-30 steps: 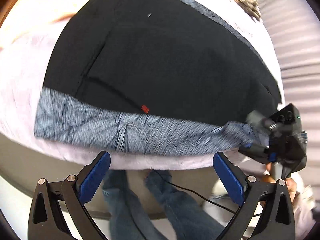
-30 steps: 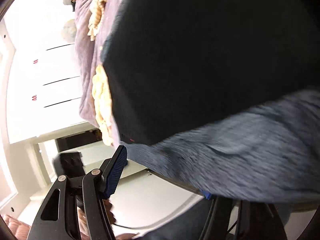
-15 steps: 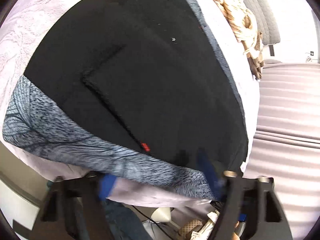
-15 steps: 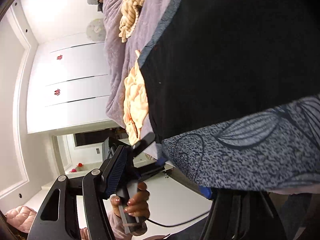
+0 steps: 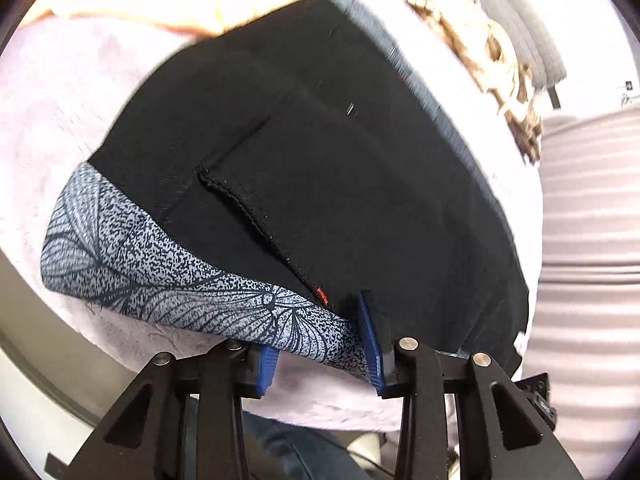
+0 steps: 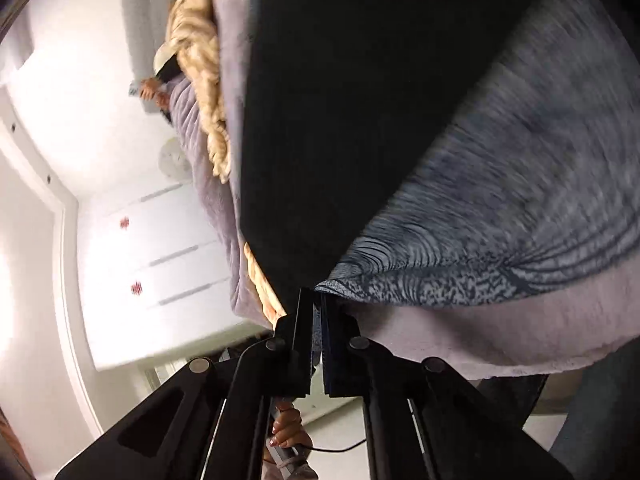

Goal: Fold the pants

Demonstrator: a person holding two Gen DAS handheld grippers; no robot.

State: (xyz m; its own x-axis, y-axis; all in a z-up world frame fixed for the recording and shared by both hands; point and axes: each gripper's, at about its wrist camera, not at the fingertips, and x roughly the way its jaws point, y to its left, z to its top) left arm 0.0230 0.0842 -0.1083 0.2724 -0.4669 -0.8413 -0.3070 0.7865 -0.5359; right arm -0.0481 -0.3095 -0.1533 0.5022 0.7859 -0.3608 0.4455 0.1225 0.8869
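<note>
The black pants with a grey leaf-patterned waistband lie flat on a pale lilac blanket. My left gripper has its blue-padded jaws partly closed around the waistband's right part near a small red tag. In the right wrist view the pants fill the frame, and my right gripper is shut on the corner of the waistband.
A cream chunky knit throw lies beyond the pants, also in the right wrist view. A peach cloth lies at the far left. White cabinet doors stand beside the bed. A striped grey surface lies to the right.
My left gripper has moved in onto the waistband and its jaws have narrowed from wide open. My right gripper has closed on the waistband corner.
</note>
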